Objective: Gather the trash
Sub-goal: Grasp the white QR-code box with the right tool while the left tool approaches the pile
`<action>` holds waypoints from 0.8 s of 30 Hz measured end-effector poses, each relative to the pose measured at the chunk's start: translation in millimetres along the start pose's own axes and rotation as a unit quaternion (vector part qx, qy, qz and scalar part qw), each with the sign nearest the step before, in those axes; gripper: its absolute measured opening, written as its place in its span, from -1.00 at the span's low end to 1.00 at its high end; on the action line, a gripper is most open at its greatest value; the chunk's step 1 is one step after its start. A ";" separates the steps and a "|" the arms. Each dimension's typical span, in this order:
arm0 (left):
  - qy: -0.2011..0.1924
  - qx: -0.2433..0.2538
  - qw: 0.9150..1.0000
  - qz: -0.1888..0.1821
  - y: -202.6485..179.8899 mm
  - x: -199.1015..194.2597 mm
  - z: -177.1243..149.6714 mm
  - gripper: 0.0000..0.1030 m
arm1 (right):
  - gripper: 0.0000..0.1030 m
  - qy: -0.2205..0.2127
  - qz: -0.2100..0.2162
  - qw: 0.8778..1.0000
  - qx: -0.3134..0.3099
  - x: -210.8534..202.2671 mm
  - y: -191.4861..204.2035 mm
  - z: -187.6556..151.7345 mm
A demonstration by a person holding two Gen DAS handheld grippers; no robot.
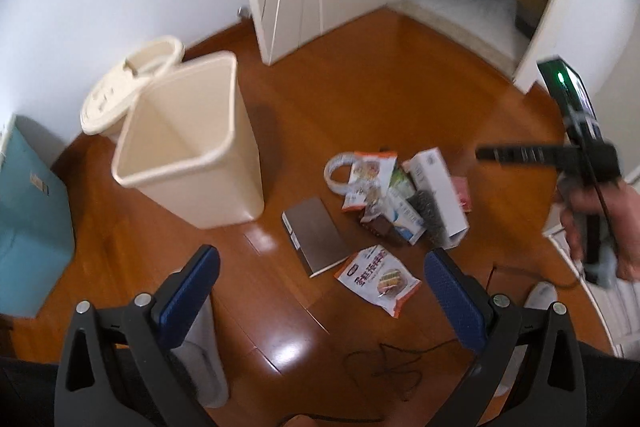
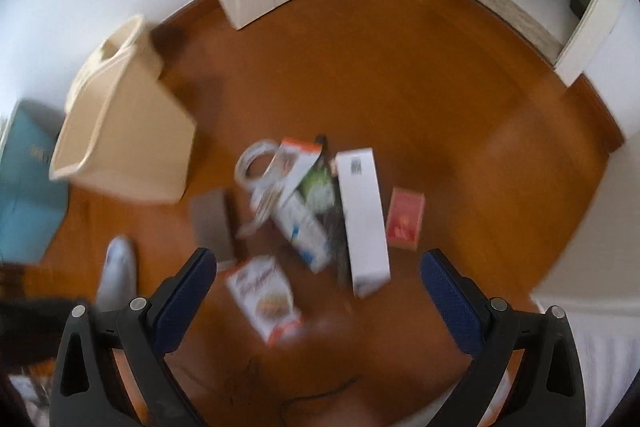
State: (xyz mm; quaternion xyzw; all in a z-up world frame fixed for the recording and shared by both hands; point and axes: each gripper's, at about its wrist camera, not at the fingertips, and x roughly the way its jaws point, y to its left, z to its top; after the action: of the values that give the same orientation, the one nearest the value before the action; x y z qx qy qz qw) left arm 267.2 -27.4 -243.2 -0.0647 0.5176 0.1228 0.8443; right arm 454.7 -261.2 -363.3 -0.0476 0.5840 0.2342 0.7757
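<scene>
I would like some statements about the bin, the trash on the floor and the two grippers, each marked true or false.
1. The cream bin stands upright with nothing visible inside. True.
2. The left gripper holds a snack bag. False: its jaws are open and hold nothing.
3. The long white box lies on the wooden floor in the trash pile. True.
4. The right gripper is shut on the red box. False: it is open, and the red box lies on the floor.
5. The bin's lid is closed. False: the bin is open at the top.
</scene>
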 end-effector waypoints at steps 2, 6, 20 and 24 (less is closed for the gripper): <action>0.025 -0.010 1.000 0.004 -5.1 29.9 -1.9 1.00 | 0.99 0.006 0.013 1.000 0.010 45.8 -13.6 18.8; 0.048 -0.021 0.999 -0.002 -20.1 73.1 0.7 1.00 | 0.99 0.043 -0.008 0.999 -0.017 134.3 -26.9 40.6; 0.081 -0.014 0.997 -0.012 -63.6 140.1 -15.8 1.00 | 0.14 0.097 0.047 0.994 -0.004 232.7 -74.6 40.8; 0.082 -0.022 0.996 -0.030 -87.0 160.5 -16.5 1.00 | 0.12 0.060 0.081 0.995 0.019 171.8 -92.7 25.0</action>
State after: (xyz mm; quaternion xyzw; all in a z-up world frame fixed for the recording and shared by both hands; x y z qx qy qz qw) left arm 346.6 -92.4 -395.1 -0.1089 0.5800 0.1029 0.8007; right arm 551.4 -281.8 -533.5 0.0005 0.6357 0.2816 0.7187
